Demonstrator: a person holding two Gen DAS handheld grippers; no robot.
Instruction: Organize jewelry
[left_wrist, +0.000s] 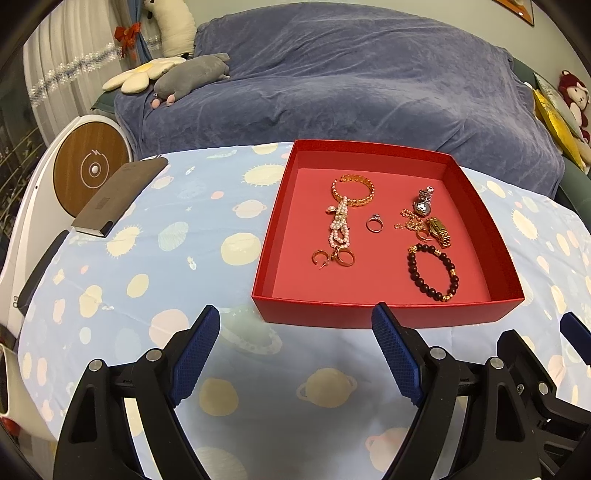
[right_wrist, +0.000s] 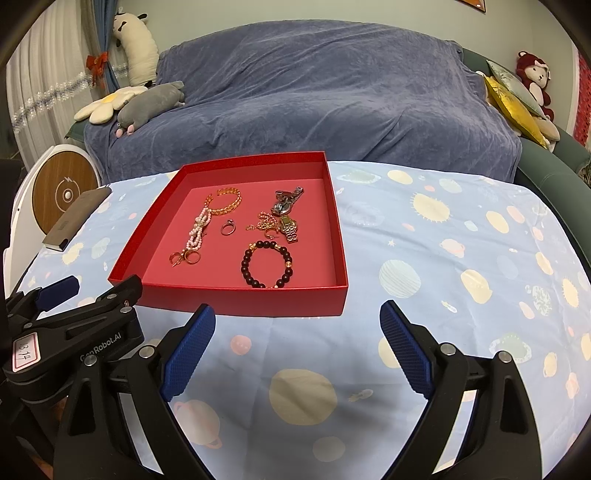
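1. Red cardboard forms the shallow square tray (left_wrist: 388, 314) on the pale blue planet-print tablecloth (left_wrist: 192, 236); all the jewelry in view lies inside it.
2. On its left side lie a gold chain-link bangle (left_wrist: 354, 191) at the far end, a folded white pearl strand (left_wrist: 340, 227) touching it, and two gold rings with a hoop earring (left_wrist: 334, 257) nearer.
3. A small silver ring with a stone (left_wrist: 374, 223) sits alone near the middle.
4. On the right, a silver wristwatch (left_wrist: 423, 201), a gold wristwatch (left_wrist: 439, 230) and a thin gold chain (left_wrist: 410, 221) crowd together; whether they are tangled I cannot tell.
5. A dark wooden bead bracelet with gold spacers (left_wrist: 433, 273) lies near the front right.
6. The left gripper (left_wrist: 295, 354) and the right gripper (right_wrist: 297, 350) both hover short of the tray's near wall, jaws spread wide and empty.
7. Judged from this, gathering looks done. Untouched pieces overlap, so separating or sorting them probably remains.
8. A flat grey case (left_wrist: 118, 195) at the far left could be a destination.
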